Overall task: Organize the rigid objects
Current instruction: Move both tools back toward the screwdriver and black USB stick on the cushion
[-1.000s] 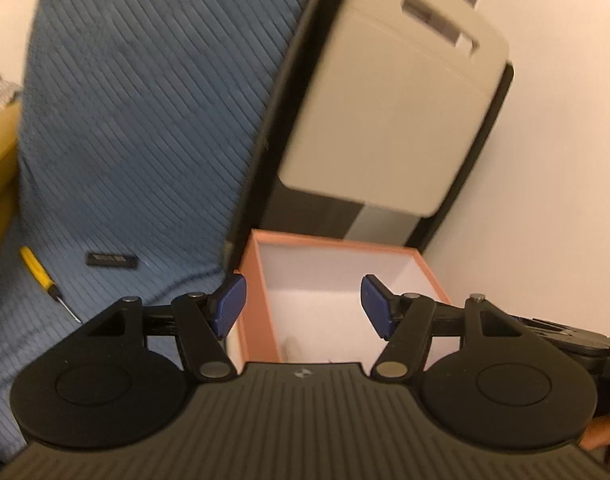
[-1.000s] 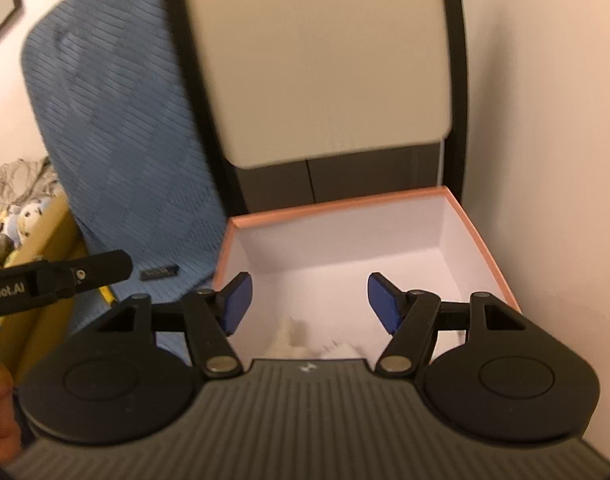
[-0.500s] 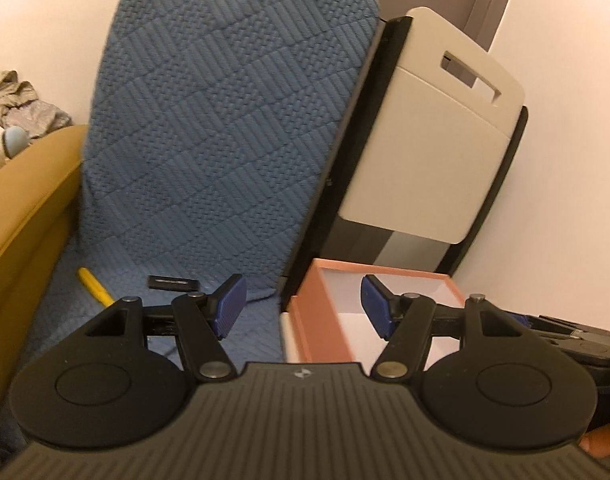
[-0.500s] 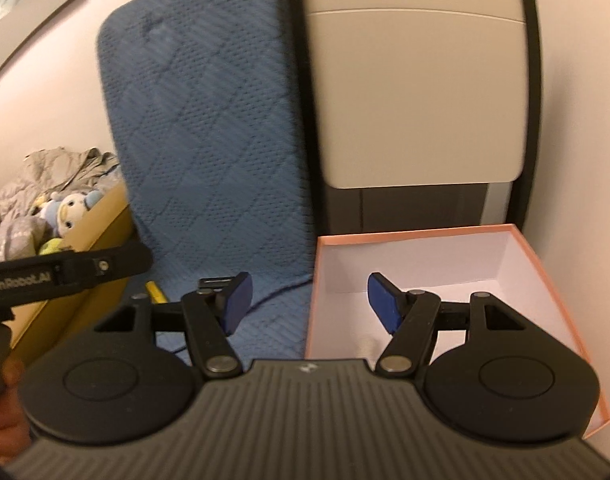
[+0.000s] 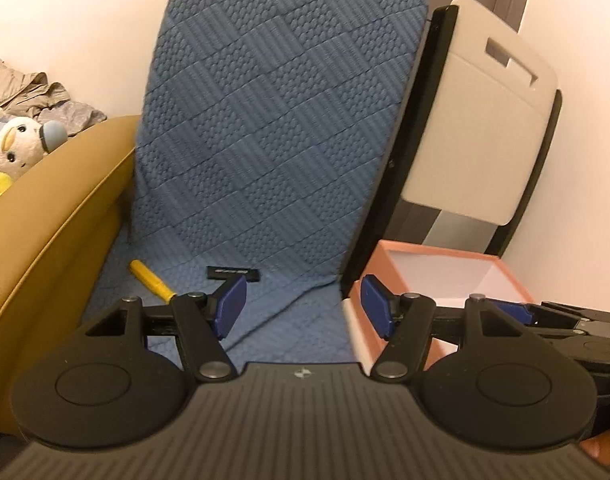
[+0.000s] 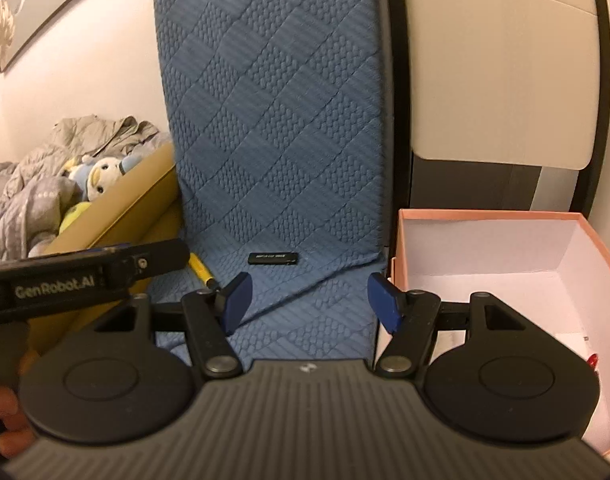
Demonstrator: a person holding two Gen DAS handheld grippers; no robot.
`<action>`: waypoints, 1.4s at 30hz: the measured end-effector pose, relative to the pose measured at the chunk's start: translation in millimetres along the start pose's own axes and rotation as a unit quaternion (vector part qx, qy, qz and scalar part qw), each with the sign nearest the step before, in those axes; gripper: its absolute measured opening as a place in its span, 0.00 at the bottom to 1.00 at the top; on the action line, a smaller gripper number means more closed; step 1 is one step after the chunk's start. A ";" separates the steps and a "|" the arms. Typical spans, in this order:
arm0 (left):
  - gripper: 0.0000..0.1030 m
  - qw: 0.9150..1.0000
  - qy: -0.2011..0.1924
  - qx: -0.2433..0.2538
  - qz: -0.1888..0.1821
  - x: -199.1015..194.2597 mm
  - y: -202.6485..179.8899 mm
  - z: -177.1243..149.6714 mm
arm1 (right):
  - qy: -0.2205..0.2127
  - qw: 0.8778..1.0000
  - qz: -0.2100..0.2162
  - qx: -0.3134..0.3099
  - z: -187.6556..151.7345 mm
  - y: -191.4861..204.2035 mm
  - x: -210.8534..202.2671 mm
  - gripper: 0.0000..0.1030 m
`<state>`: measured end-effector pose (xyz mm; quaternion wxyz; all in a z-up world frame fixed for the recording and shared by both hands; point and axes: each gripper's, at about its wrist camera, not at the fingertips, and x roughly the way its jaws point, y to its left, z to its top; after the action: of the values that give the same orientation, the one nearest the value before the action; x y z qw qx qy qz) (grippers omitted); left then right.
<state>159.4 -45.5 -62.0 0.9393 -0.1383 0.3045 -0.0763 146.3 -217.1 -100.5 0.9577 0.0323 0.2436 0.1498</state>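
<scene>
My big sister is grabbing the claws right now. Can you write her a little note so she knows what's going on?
Left claw: open, holding nothing, above the blue quilted mat.
Right claw: open, holding nothing, beside the box.
Yellow-handled screwdriver and small black stick lie apart on the mat.
Pink box sits right of the mat, open; a white card lies inside, the rest partly hidden.
Done: cannot tell what is already packed.
Left: probably put the screwdriver and the stick in the box.
</scene>
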 end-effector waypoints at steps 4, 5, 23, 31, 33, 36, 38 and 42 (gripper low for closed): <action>0.67 1.000 0.000 -0.007 0.007 0.9 16.7 -6.1 | 0.008 1.000 -0.004 -0.001 -9.6 6.5 8.9 0.64; 0.67 1.000 0.000 -0.011 0.007 1.0 20.3 -7.5 | 0.011 1.000 -0.005 -0.001 -12.5 8.3 11.5 0.64; 0.67 0.999 0.023 -0.008 0.025 22.5 57.4 -43.7 | 0.020 0.999 -0.030 0.027 -36.7 5.5 39.4 0.64; 0.67 0.999 0.043 -0.010 0.026 64.3 61.9 -46.0 | -0.001 0.999 -0.025 0.032 -23.0 -5.5 66.5 0.64; 0.67 0.999 0.044 -0.017 0.024 72.8 64.9 -44.2 | -0.002 0.999 -0.018 0.034 -17.8 -7.3 75.2 0.64; 0.67 0.998 0.050 -0.005 0.040 91.0 66.7 -44.5 | 0.008 1.000 -0.001 0.029 -6.8 -6.2 90.6 0.64; 0.67 0.997 0.055 -0.007 0.045 103.3 70.1 -44.1 | 0.013 1.000 0.011 0.026 -0.6 -5.4 99.0 0.64; 0.67 0.996 0.070 -0.024 0.051 132.2 81.7 -43.2 | 0.030 0.998 0.042 0.024 10.4 -3.9 120.0 0.64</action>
<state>244.7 -7.2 -193.3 0.9146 -0.1398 0.3781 -0.0308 252.7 -184.4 -146.7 0.9418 0.0606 0.2745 0.1845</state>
